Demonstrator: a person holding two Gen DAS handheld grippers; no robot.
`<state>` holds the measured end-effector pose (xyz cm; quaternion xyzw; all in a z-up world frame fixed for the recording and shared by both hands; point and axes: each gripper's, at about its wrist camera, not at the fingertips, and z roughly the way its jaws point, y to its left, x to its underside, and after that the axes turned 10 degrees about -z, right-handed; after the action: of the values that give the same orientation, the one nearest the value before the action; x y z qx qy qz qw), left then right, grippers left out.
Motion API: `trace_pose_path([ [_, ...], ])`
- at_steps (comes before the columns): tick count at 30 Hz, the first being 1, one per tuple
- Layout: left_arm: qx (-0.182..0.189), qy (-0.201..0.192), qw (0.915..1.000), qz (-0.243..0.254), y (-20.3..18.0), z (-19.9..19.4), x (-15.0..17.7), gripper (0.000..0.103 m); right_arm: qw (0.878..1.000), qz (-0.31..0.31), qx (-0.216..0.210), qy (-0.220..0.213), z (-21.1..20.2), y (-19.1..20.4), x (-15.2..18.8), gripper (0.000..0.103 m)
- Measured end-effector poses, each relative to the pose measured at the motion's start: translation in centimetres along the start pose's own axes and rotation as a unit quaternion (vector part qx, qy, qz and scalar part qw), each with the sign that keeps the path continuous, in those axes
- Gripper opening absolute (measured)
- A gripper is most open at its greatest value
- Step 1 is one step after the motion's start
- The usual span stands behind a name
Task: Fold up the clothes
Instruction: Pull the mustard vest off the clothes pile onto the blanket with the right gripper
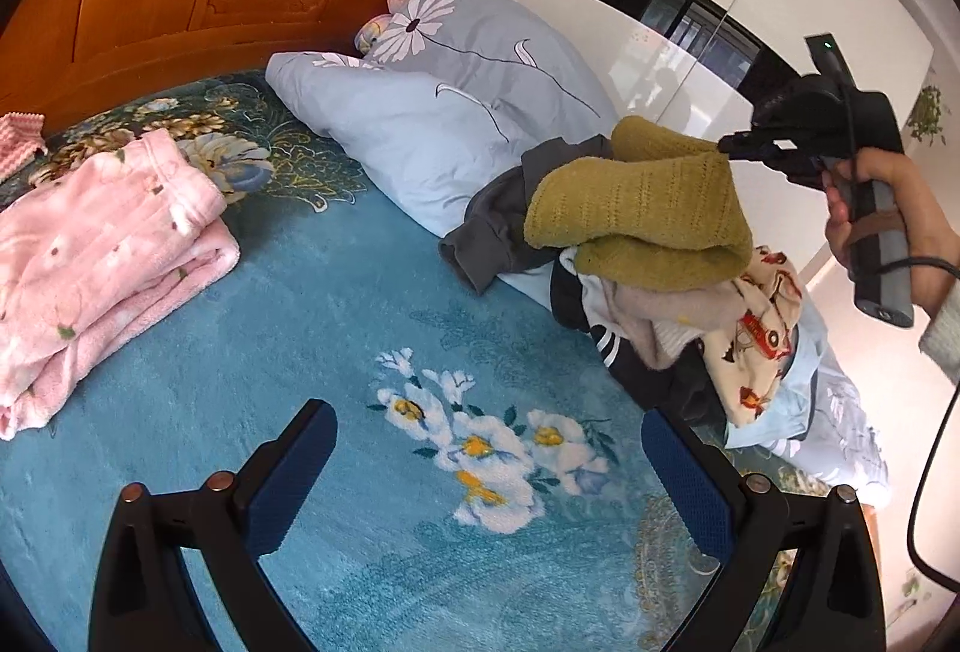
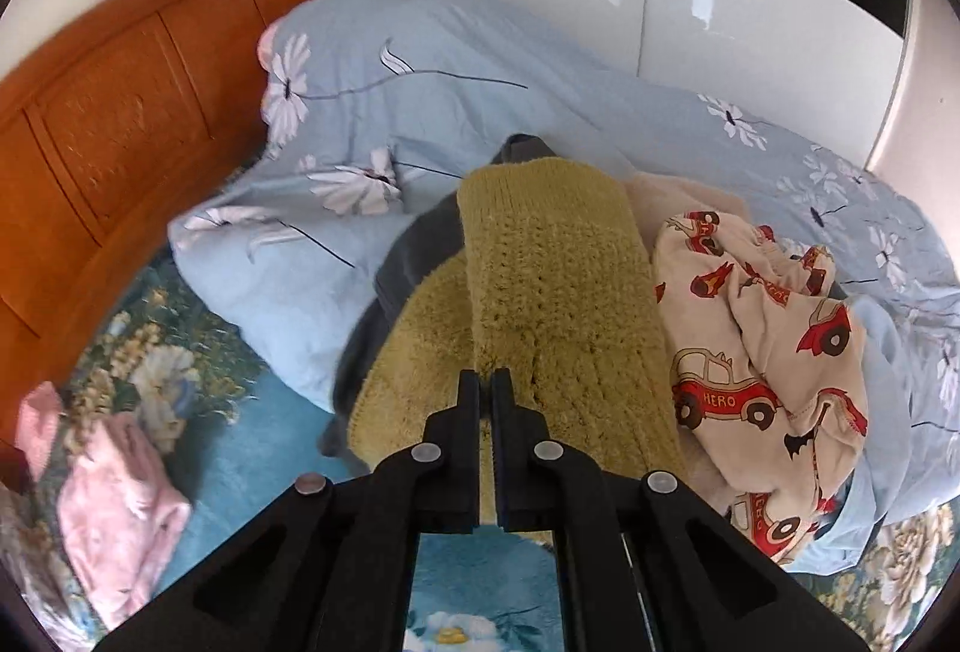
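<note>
Right tongs [image 2: 486,376] tilted down, pinching mustard knit sweater [image 2: 558,292] edge.

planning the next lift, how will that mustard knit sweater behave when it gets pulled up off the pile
Probably floppy: the mustard knit sweater already drapes in soft folds from where the right gripper pinches it. Its thick, chunky knit suggests some weight, so it may sag and stretch. The fuzzy surface likely grips well, though it could drag the dark grey garment beneath.
</note>
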<state>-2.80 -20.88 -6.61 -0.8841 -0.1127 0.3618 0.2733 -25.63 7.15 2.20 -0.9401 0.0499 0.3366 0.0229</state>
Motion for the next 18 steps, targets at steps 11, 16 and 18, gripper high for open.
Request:
trace_pose_path([
  [11, 0.003, -0.04, 0.9977, -0.054, 0.2, -8.5, 1.0, 0.103, 0.988, 0.011, -0.149, -0.039, -13.5, -2.2, 9.1, 0.003],
  [16, -0.007, -0.018, 0.9967, -0.079, 1.0, -9.3, 3.0, 0.103, 0.984, 0.015, -0.178, 0.012, -15.8, -3.2, 19.7, 0.003],
  [18, -0.009, -0.005, 0.9967, -0.08, 0.9, -9.3, 3.9, 0.103, 0.983, 0.033, -0.172, 0.055, -15.3, -4.6, 24.4, 0.003],
])
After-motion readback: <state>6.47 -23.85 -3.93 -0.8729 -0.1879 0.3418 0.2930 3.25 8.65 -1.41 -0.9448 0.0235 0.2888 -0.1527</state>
